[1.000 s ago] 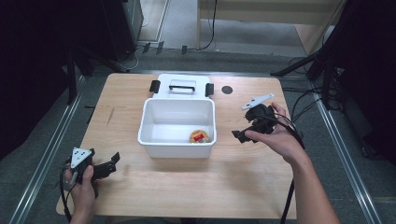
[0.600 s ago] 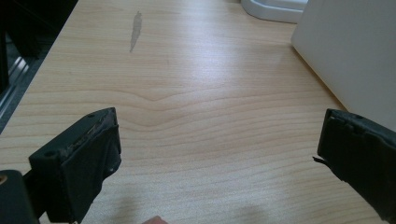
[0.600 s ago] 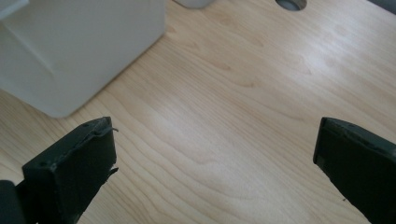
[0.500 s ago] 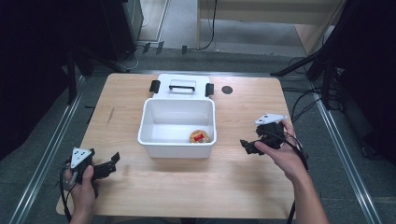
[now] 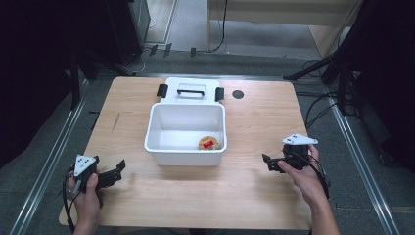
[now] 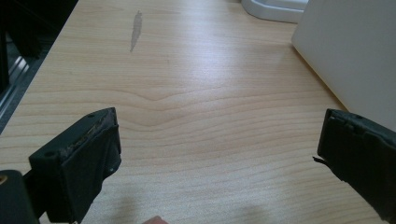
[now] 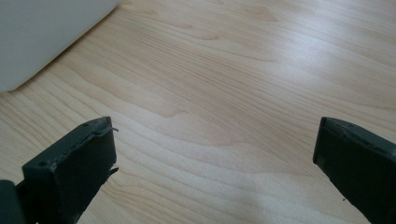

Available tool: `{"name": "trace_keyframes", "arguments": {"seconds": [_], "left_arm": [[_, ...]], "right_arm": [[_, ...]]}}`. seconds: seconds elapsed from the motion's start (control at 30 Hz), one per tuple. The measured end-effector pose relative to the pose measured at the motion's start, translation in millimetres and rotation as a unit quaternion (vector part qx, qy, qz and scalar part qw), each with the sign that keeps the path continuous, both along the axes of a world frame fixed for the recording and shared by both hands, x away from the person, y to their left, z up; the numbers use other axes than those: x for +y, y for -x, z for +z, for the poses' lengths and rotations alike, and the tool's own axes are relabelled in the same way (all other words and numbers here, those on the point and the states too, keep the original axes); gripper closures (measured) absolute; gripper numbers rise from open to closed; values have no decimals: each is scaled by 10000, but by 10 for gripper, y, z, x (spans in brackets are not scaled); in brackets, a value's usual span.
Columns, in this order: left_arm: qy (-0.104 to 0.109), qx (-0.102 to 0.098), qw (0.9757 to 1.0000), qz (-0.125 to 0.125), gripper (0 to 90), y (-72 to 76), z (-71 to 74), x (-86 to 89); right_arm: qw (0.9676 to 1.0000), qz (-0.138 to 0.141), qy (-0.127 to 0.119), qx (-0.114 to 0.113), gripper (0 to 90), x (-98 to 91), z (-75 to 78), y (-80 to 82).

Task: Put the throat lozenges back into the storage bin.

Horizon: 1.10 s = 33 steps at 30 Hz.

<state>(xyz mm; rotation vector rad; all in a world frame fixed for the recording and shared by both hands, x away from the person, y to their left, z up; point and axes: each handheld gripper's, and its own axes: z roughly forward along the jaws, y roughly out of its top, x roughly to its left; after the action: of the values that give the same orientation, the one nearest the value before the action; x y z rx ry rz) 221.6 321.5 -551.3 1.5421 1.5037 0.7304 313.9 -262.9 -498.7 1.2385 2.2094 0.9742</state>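
Wooden tabletop [image 5: 244,196] is looking pretty tidy right now, so my read is that the main job is basically wrapped up. Starting at the left: the person's left hand is holding the left gripper [image 5: 119,167] low near the front-left corner of the table, and its jaws are sitting wide apart with nothing between them; in the left gripper view you're just looking at bare wood grain [image 6: 210,116] between the two black jaws, with the white wall of the bin [image 6: 355,56] off to one side. Moving to the middle, the white rectangular plastic bin [image 5: 186,156] is sitting open in the centre of the table, and the small round tan thing with a red patch [image 5: 209,143] is lying on the bin's floor, toward its front-right corner. I can't tell what it is exactly, maybe a cookie or a toy. Just behind the bin, touching or nearly touching its back edge, the white lid with the black latches [image 5: 190,90] is lying flat, so the bin isn't closed. Over at the right, the right gripper [image 5: 268,162] is hovering near the table, well apart from the bin, its jaws spread open and empty too. So I'm guessing the drop-in part is done, and what's possibly left is putting that lid on.
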Motion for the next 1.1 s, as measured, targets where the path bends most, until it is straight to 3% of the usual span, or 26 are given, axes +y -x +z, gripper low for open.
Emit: {"name": "trace_keyframes", "arguments": {"seconds": [0.7,1.1], "left_arm": [[-17,-14,10000,0,0,3,1,-6],[-22,-19,10000,-4,0,4,1,-6]], "right_arm": [[9974,-552,-402,-241,0,-530,-375,439],[9948,-754,-536,-436,0,-716,-378,622]]}}
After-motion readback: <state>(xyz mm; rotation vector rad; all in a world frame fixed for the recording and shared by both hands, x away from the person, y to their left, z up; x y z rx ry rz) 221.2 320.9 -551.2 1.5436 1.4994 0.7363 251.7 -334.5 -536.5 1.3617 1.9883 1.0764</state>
